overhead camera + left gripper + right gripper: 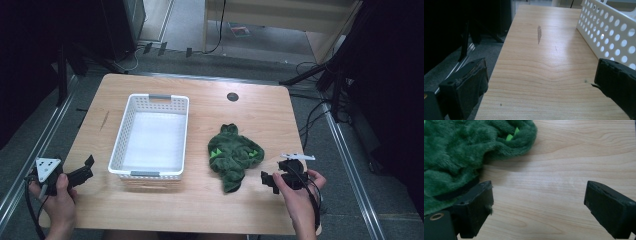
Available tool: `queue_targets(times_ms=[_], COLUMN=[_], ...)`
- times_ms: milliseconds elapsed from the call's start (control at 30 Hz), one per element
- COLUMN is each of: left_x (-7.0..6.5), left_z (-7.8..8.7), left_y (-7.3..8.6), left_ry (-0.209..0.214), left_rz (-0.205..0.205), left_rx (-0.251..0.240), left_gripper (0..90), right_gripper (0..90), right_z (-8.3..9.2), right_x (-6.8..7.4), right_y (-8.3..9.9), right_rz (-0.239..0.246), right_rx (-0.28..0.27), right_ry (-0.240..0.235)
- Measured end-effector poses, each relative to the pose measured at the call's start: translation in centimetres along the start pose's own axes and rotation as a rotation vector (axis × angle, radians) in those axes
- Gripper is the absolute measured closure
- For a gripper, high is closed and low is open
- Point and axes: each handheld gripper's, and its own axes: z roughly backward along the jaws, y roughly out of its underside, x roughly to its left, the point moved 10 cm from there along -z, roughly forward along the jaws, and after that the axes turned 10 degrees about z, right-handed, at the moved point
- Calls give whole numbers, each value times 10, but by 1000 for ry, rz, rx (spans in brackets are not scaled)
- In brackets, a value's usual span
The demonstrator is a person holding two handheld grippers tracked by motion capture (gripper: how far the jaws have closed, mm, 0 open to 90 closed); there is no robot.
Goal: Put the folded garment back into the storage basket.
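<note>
A white perforated basket [150, 135] sits on a wooden tabletop [260, 115], with a crumpled green fleece garment [234, 155] just to its right. The left tool [85, 172] rests released left of the basket; the right tool [268, 181], also released, sits beside the garment's right edge.

The green plush garment [456, 155] is cut off at the top and left edges of the right gripper view, and the left jaw covers its lower part. Beside the garment, the white basket [609, 32] is cut off at the right edge of the left gripper view. Past the garment, the small dark round thing [232, 97] in the table [200, 210] is too small to identify.
</note>
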Motion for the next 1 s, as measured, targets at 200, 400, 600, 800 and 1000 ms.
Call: queue_targets(times_ms=[200,400,600,800,1000], left_x=[1,0,0,1,1], left_z=[1,0,0,0,-1], left_y=[0,0,1,1,1], left_ry=[2,4,3,1,4], left_rz=[6,2,5,4,5], left_rx=[3,4,10,12,17], left_gripper=[0,0,1,0,1], right_gripper=[65,16,16,21,21], right_z=[0,-6,-14,-27,-43], right_x=[19,41,64,87,98], right_y=[-22,-37,-58,-71,-78], right_rz=[17,31,50,57,36], right_rx=[49,79,78,74,80], right_ry=[-28,-55,-51,-77,-80])
